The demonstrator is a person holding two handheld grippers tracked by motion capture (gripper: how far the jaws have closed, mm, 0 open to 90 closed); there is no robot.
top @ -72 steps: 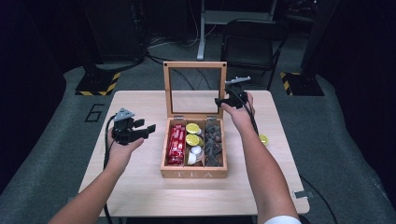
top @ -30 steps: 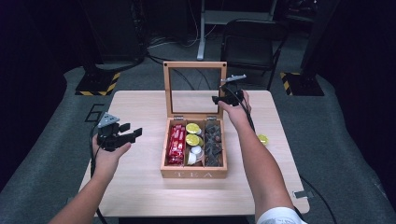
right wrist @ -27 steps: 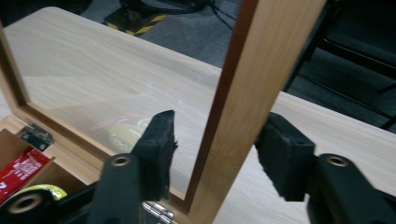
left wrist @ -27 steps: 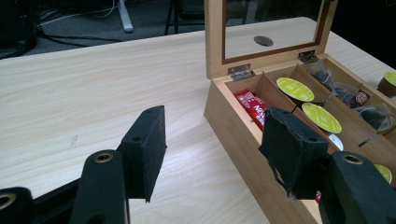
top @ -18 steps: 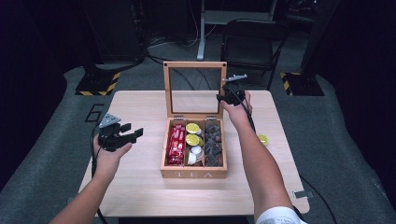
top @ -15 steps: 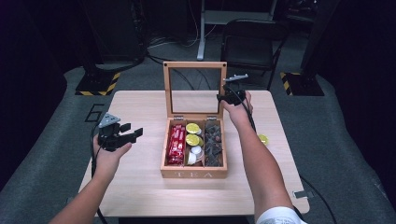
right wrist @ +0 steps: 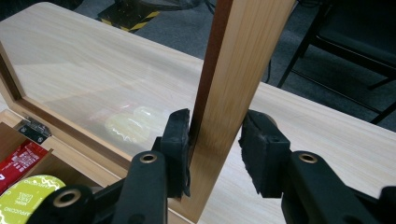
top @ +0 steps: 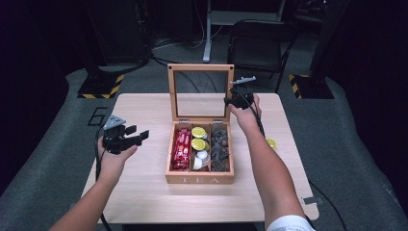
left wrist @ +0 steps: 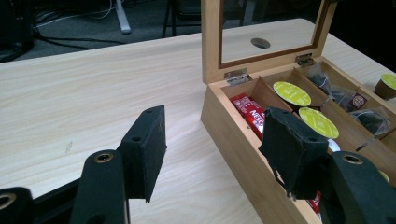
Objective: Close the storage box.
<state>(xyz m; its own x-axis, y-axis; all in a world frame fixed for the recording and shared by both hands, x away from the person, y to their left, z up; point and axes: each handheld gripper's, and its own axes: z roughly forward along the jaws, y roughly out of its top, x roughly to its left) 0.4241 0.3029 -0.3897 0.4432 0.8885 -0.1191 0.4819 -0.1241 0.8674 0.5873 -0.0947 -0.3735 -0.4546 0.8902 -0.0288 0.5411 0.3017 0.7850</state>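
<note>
Wooden tea box [top: 199, 179] sitting mid-tabletop [top: 144, 192], lid [top: 200, 72] standing upright | right gripper [right wrist: 215, 144] at box's 1 o'clock, jaws straddling lid's side rail, probably steadying it | left gripper [left wrist: 212, 149] idling at 9 o'clock, jaws open, empty.

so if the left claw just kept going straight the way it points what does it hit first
Probably the near side wall of the wooden tea box. The left claw, open, points at the box's left side, with bare table between; depth is hard to judge.
</note>
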